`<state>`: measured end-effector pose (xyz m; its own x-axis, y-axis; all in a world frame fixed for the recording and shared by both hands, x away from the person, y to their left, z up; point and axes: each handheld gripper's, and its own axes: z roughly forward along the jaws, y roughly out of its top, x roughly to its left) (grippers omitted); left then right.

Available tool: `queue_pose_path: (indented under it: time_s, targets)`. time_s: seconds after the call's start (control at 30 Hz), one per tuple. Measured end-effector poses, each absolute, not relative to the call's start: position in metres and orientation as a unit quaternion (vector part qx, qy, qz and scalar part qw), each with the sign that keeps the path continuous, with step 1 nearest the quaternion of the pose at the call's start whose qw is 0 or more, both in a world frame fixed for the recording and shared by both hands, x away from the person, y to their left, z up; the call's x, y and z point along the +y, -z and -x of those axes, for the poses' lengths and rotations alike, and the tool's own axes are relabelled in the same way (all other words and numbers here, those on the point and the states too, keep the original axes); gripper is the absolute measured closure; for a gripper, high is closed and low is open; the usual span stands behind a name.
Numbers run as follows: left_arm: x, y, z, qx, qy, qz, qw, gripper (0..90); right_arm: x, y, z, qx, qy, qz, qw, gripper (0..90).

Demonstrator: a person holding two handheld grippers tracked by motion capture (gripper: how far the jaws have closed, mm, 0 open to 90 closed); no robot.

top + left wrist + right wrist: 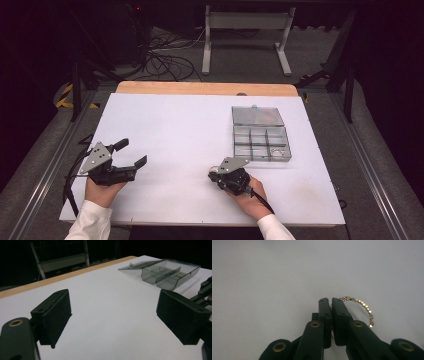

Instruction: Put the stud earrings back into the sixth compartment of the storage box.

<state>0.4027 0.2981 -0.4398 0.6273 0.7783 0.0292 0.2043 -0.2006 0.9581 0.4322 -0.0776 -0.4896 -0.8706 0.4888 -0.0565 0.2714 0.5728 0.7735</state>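
White table top (170, 130), a beaded bracelet pinched at your right.

Your right gripper (330, 305) had its jaws clamped on the gold beaded bracelet (364, 306), low over the sheet near your edge. Just beyond stood the clear compartment box (261, 140), lid open. Your left gripper (132, 153) held its jaws wide apart, empty, well off to the left.
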Motion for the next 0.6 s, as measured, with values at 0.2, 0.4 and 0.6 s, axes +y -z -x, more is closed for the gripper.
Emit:
queue_pose_path:
  time_s: [0.2, 0.4, 0.6]
  targets:
    - [0.298, 0.440, -0.403, 0.340, -0.268, -0.724, 0.537, 13.3, -0.082, 0.486, -0.433, 0.871, -0.418, -0.218, 0.139, 87.1]
    - [0.298, 0.440, -0.403, 0.337, -0.269, -0.727, 0.534, 13.3, -0.085, 0.484, -0.434, 0.866, -0.424, -0.221, 0.143, 87.1]
    - [0.298, 0.440, -0.403, 0.337, -0.269, -0.724, 0.538, 13.2, -0.091, 0.480, -0.436, 0.860, -0.431, -0.227, 0.150, 87.0]
